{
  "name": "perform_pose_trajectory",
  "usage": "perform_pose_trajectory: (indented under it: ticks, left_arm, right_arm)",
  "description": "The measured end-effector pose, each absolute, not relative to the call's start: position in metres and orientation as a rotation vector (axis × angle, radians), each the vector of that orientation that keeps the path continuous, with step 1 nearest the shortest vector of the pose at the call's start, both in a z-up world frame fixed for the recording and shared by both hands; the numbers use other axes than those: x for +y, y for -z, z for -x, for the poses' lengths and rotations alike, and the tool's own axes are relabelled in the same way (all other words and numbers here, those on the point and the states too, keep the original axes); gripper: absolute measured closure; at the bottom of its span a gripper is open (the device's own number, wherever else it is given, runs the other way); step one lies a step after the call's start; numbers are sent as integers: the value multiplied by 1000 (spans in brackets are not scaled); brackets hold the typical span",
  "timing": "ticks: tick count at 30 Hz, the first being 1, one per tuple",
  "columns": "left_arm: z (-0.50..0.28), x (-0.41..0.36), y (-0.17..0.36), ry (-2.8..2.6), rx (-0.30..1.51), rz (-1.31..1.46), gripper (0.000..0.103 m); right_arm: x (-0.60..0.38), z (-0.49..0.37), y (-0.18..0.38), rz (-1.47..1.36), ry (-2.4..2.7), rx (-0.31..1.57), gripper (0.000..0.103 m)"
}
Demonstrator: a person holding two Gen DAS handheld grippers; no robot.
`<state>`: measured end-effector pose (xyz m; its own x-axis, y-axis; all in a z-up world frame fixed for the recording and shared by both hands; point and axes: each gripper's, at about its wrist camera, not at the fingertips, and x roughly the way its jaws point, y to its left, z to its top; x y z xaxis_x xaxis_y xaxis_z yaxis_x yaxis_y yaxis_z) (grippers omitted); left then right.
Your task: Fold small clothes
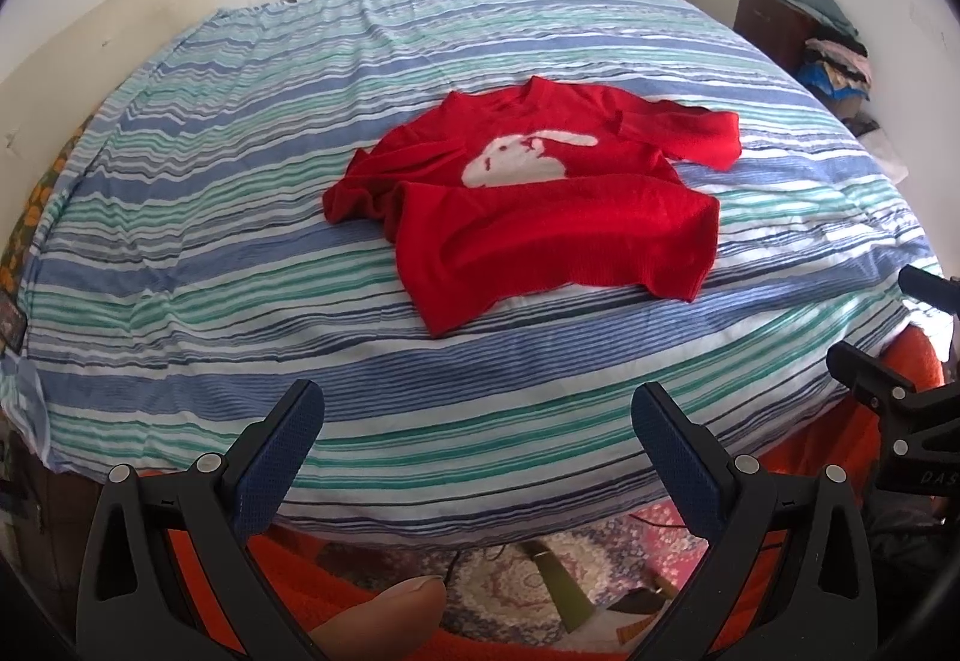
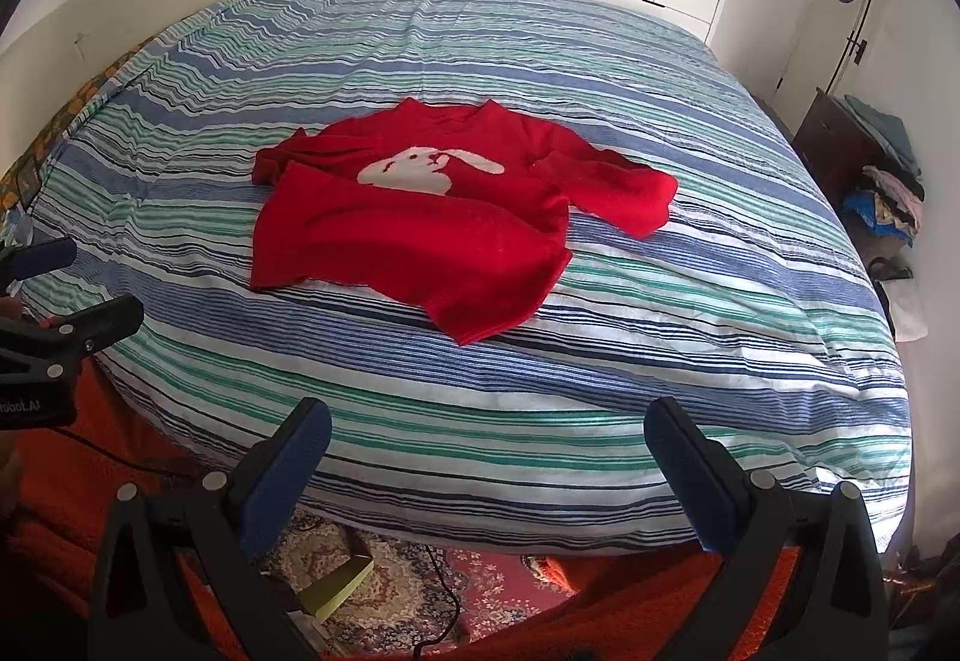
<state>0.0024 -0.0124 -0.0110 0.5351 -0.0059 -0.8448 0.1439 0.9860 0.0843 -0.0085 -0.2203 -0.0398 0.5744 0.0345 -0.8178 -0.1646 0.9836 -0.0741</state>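
Nearest: left claw (image 1: pixel 477 409) and right claw (image 2: pixel 487 427), both spread wide, empty, hovering over the near edge of the bed (image 1: pixel 180 217). Beyond, mid-bed: red jumper (image 2: pixel 420 235) with white rabbit, hem doubled up, near sleeve tucked under. Likely faults: thick knit pinched together with the loose striped cover; uneven fold from the hidden sleeve.
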Motion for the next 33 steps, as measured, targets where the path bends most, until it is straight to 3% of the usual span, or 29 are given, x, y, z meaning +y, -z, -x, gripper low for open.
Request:
perform_pose_trajectory:
  ticks: [33]
  left_arm:
    - [-2, -16, 10, 95, 1002, -167, 1]
  right_arm:
    - [-219, 6, 43, 142, -118, 969, 0]
